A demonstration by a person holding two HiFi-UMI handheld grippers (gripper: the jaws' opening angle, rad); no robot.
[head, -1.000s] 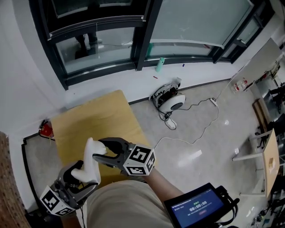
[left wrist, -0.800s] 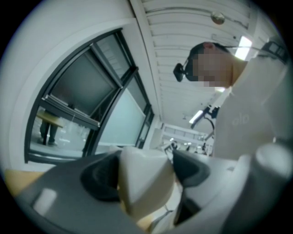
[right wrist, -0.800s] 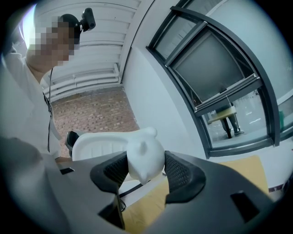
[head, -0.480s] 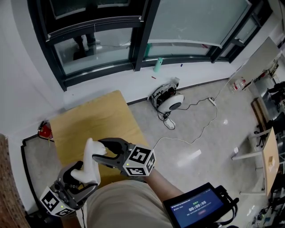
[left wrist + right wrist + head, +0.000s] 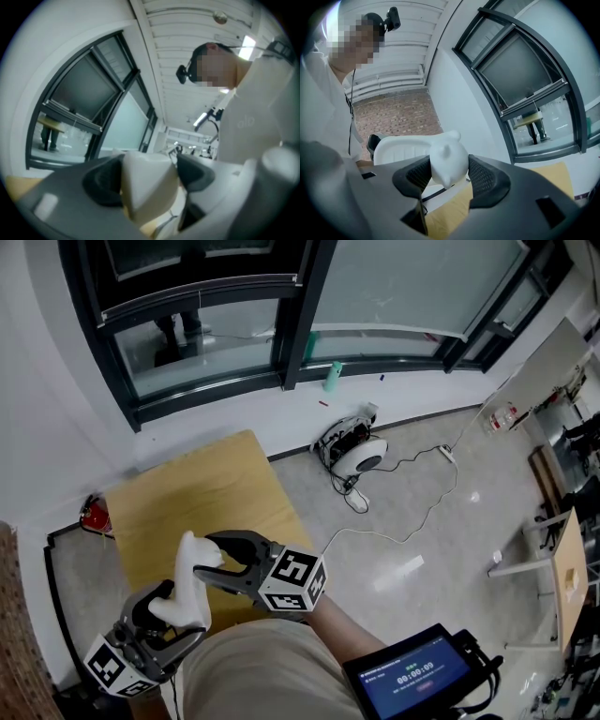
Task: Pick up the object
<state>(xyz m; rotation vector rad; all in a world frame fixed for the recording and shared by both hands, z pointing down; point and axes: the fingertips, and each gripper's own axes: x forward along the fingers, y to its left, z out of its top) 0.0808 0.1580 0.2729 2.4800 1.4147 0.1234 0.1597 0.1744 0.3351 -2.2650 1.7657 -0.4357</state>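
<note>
White object [image 5: 190,594]: in the head view, it is held aloft over the yellow counter [image 5: 211,488], with both claws on it.
Left claw [image 5: 149,180]: in its own view, the jaws are closed onto the object's broad base.
Right claw [image 5: 447,169]: in its own view, the jaws pinch the rounded upper end.
Advice: squeeze evenly with both claws and avoid twisting them apart.

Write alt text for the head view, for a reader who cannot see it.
Two hand-held grippers, the left gripper and the right gripper, both clamp one white figurine above a light wooden table. Beyond it lie grey floor, a round white device with a trailing cable, and dark-framed windows.
</note>
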